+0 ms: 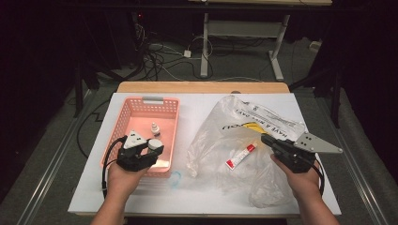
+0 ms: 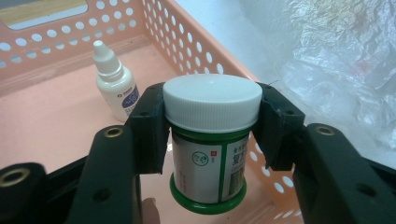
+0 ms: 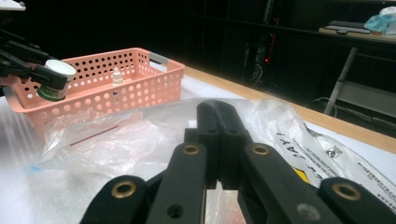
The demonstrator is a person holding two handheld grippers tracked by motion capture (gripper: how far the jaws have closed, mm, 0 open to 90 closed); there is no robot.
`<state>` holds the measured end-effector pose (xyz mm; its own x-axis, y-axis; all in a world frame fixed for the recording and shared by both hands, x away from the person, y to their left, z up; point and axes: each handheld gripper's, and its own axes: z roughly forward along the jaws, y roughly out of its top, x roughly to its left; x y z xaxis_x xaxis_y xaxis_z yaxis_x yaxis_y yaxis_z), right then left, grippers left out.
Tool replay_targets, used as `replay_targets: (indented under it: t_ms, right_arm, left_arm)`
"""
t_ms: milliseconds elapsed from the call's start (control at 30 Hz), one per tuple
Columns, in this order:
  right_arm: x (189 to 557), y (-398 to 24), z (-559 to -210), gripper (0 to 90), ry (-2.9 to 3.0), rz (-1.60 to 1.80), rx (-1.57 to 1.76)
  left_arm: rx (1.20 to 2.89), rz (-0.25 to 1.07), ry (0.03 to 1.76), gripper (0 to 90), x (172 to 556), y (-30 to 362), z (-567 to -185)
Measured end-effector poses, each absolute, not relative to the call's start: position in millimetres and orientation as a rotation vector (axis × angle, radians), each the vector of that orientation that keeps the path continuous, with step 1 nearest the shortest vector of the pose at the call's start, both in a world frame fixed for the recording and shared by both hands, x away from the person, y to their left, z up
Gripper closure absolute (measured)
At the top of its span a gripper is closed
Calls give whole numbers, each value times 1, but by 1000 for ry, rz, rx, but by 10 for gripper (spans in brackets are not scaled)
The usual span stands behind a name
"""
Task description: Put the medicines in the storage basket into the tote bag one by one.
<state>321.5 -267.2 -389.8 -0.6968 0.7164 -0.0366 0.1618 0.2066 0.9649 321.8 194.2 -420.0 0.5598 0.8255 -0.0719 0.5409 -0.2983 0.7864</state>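
Two forearms enter from the bottom of the high view, each hand working a black gripper over a white tabletop (image 1: 141, 197). The left gripper (image 1: 151, 149) hangs over the near right corner of a pink perforated basket (image 1: 123, 123), its fingers clamped on a white-capped jar (image 1: 153, 144). A small dropper bottle (image 1: 155, 129) stands upright inside the basket, just beyond the jar. The right gripper (image 1: 268, 140) rests at a crumpled clear plastic bag (image 1: 234, 136), fingers pressed together; a red-and-white tube (image 1: 241, 156) lies inside the bag, close to that gripper's tip.

In the left gripper view, the fingers (image 2: 148, 126) pinch the jar (image 2: 210, 140) by its ribbed white cap, the green-labelled body hanging upright above the basket (image 2: 56, 116) floor. The dropper bottle (image 2: 114, 84) stands to its upper left, apart from it. The bag (image 2: 336, 60) lies outside the basket wall.

In the right gripper view, the closed fingers (image 3: 218, 135) lie against the bag (image 3: 116, 140). Farther off, the left gripper (image 3: 32, 70) holds the jar (image 3: 56, 79) over the basket (image 3: 116, 88) rim.
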Motion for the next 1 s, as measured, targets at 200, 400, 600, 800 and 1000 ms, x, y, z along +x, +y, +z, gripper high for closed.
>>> replay_targets:
  t_ms: [200, 400, 600, 800, 1000]
  right_arm:
    - [322, -269, -389, 900, 1994, 1515, 810]
    - [320, -271, -387, 900, 1990, 1518, 816]
    - [320, -271, -387, 900, 1985, 1521, 807]
    - [322, -269, -388, 900, 1997, 1519, 800]
    - [321, -267, -387, 900, 1996, 1525, 796]
  left_arm:
    - [1952, 434, 1098, 490, 319, 198, -420]
    - [1925, 435, 1085, 490, 314, 197, -416]
    - [1888, 438, 1069, 490, 310, 196, -409]
    - [1877, 434, 1023, 490, 303, 186, -401]
    - [1874, 418, 993, 490, 299, 179, -397]
